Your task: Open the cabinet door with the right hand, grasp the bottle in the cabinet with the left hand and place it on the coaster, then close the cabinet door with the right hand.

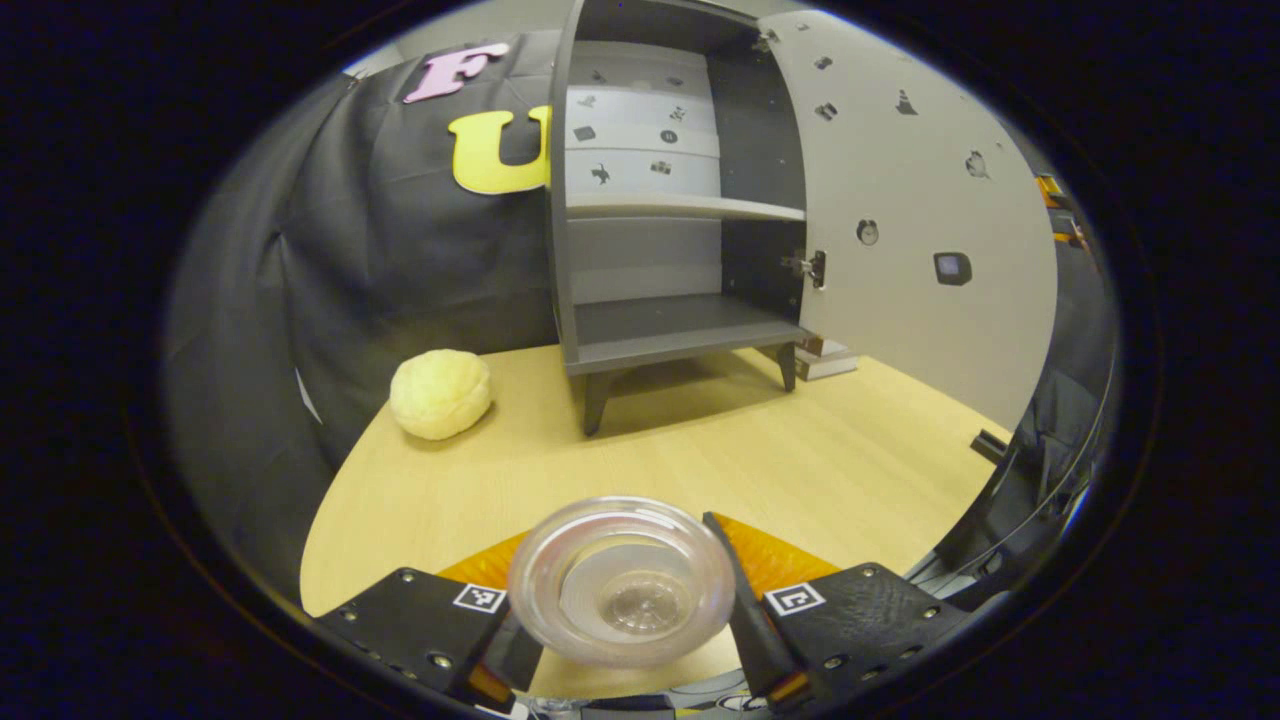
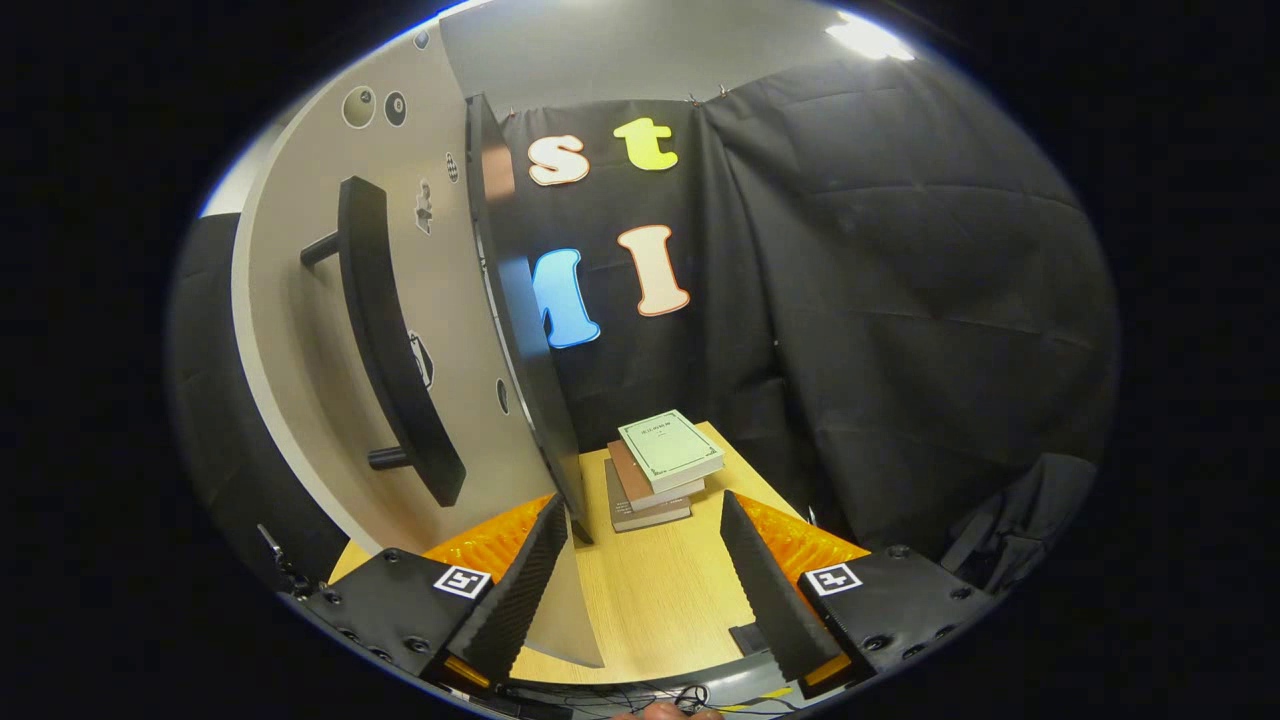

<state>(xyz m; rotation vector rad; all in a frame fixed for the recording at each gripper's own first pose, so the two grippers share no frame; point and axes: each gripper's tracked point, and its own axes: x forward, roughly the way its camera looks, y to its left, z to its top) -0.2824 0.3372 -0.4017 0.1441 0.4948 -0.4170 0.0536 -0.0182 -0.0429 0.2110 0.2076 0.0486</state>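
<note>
Seen in the left gripper view: clear round bottle, glassy and ribbed in rings, viewed end-on and pinched between both fingers of the left tool, above a pale wood-grain tabletop. Cannot tell whether resting on anything below. Square black-and-white markers on the tool's dark housings; ridged pads along the fingers.

Beyond, a grey cabinet on short dark tapered legs, standing open, one shelf across its middle, small dark stickers on its back panel. Door swung wide to the right, smooth and pale, dotted with more small stickers, metal hinge at its inner edge. Left of the cabinet, a lumpy, pale-yellow ball, soft-looking, on the tabletop near the black cloth wall.

Seen in the right gripper view: right tool spread apart, gripping nothing, the door's thin dark edge just at its left finger. Long black bar handle on two posts on the door's outer face. Ahead, three stacked books, top cover pale green with a bordered frame, title too small to read.
</note>
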